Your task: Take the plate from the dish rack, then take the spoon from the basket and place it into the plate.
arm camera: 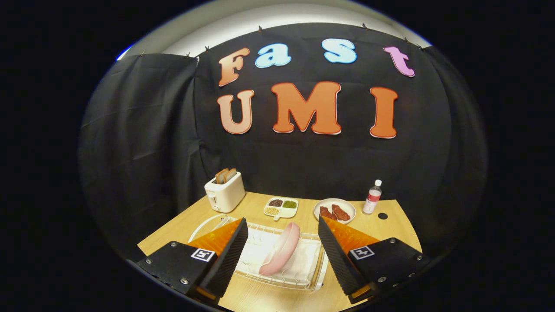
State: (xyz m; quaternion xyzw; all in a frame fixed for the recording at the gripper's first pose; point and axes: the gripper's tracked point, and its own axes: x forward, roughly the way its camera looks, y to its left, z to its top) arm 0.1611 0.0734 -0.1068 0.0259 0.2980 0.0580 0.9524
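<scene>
The gripper [282,249] has its fingers spread wide, pinching nothing; between them, on the near part of the wooden table [392,221], stands the wire dish rack [303,277] over a white tray; the pink plate [282,253] stands on edge in the rack, tilted, apart from both fingers. Beyond the rack, at the far side of the table: a white toaster [224,193] with two bread slices at far left; right of it a divided white dish [281,207] holding grains; further right a plate with brown food [334,211]; at far right a clear bottle [372,197], upright, beside a dark round hole [382,216].
</scene>
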